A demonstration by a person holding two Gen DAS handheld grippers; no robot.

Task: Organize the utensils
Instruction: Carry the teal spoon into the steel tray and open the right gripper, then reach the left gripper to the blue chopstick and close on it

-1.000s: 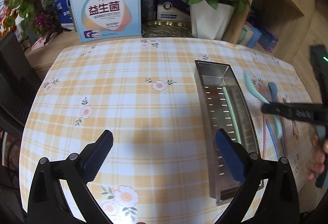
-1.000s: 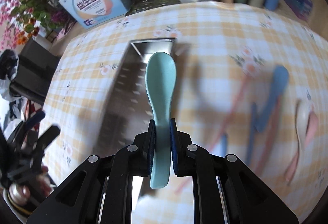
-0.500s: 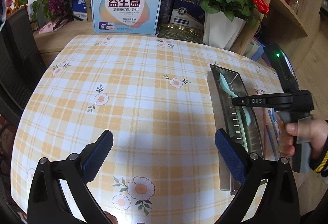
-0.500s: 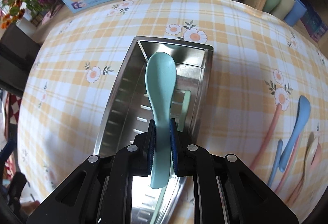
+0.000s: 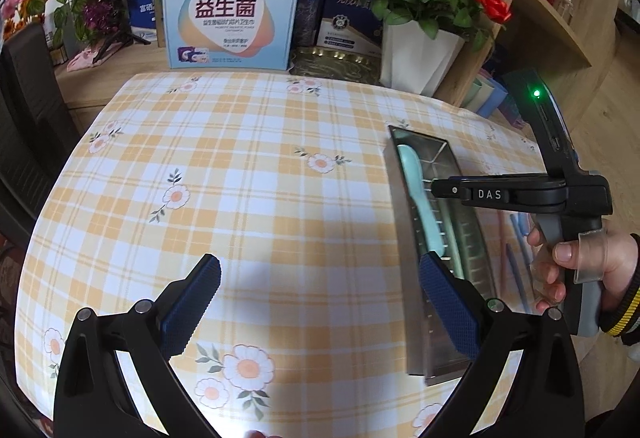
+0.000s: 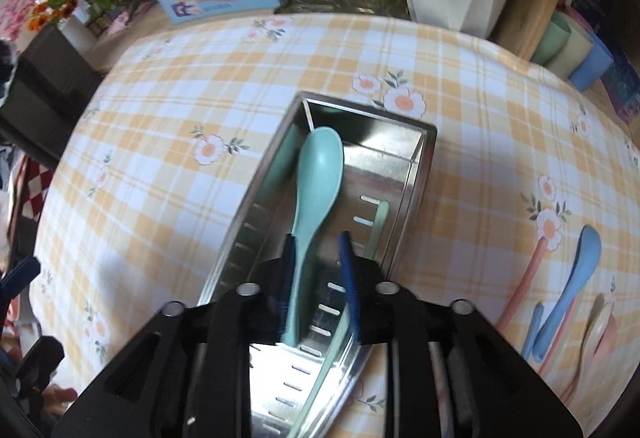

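Observation:
A long steel tray lies on the checked tablecloth. The teal spoon rests inside it, bowl toward the far end, beside a pale green utensil. My right gripper hovers over the tray with its jaws opening. The spoon's handle leans on the left pad, and a gap shows to the right pad. In the left wrist view the tray holds the spoon, under the right gripper held by a hand. My left gripper stands open and empty above the cloth, left of the tray.
Right of the tray lie loose utensils: a blue spoon, a pink handle and others. At the table's back stand a printed box and a white pot of red roses. Stacked cups sit at the far right.
The right gripper carried the teal spoon left from over the cloth to above the tray, then its jaws parted and the spoon tipped into the tray. The left gripper stayed open.

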